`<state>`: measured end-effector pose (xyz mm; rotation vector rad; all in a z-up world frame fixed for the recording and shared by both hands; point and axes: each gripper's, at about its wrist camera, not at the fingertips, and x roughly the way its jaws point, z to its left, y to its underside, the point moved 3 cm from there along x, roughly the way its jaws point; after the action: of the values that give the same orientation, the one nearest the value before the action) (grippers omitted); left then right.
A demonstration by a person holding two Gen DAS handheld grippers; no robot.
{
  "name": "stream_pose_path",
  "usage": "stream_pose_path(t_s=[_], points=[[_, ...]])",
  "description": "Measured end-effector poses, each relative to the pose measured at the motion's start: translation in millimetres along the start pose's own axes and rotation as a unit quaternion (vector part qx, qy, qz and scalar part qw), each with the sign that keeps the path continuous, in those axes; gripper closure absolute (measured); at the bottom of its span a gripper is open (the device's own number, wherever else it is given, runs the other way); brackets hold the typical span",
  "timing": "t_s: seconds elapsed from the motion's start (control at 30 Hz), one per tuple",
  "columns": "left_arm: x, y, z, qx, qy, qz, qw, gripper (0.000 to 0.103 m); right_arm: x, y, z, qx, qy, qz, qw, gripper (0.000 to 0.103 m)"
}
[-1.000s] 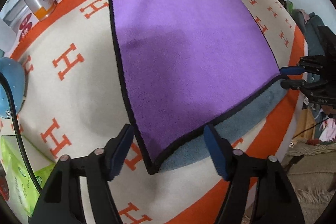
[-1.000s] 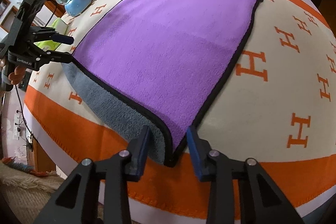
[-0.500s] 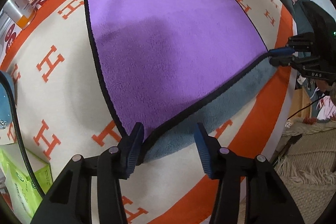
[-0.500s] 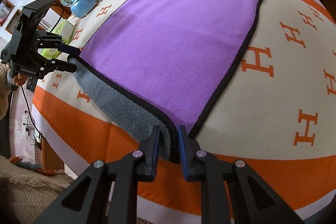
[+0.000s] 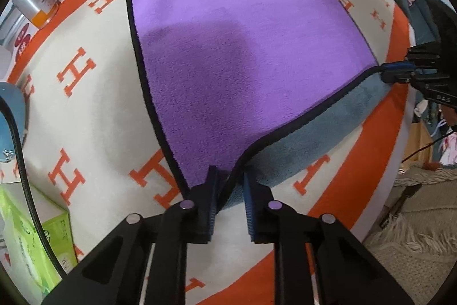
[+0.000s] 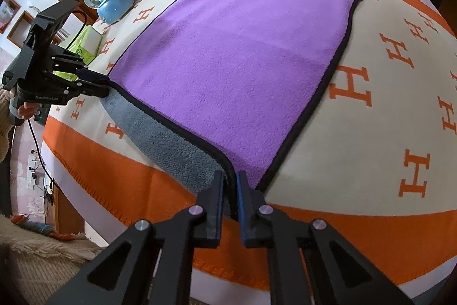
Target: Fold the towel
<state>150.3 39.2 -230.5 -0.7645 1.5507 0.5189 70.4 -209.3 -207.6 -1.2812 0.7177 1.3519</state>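
The right gripper (image 6: 230, 190) has its jaws squeezed almost together, pinching one near corner of the purple towel (image 6: 242, 53). The left gripper (image 5: 230, 190) has its jaws a bit wider, but the other near corner sits between them and touches the left finger; I cannot tell if it grips tight. The towel lies flat on the orange and white blanket (image 6: 385, 93), purple side up. Its near edge is lifted between the two grippers, so the gray underside (image 6: 171, 145) shows.
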Motion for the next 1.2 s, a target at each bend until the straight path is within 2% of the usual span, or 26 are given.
stream_pose_path(t_s=[0.2,0.43,0.57,0.8,1.0,1.2], points=[[-0.4,2.3,-12.7,0.008,-0.044,-0.010,0.9989,0.093,-4.4,-1.5,1.6,-0.001,0.007,-0.008,1.000,0.098],[-25.9,-14.3,-11.8,-0.019,-0.096,-0.047,0.9941,0.094,-16.8,-12.6,0.5,0.001,0.032,-0.029,0.999,0.098],[-47.2,-37.7,-4.9,-0.038,-0.129,-0.077,0.9879,0.094,-29.0,-27.1,-3.7,0.010,0.045,-0.052,0.998,0.098],[-67.2,-93.6,21.5,-0.063,-0.185,-0.110,0.9746,0.094,-52.2,-75.1,-29.5,0.047,0.070,-0.098,0.992,0.098],[-61.6,-143.9,44.5,-0.085,-0.208,-0.123,0.9668,0.094,-53.0,-120.2,-57.1,0.069,0.101,-0.117,0.985,0.098],[-39.1,-185.8,63.4,-0.097,-0.233,-0.115,0.9606,0.094,-38.2,-158.5,-88.8,0.092,0.119,-0.117,0.982,0.098]])
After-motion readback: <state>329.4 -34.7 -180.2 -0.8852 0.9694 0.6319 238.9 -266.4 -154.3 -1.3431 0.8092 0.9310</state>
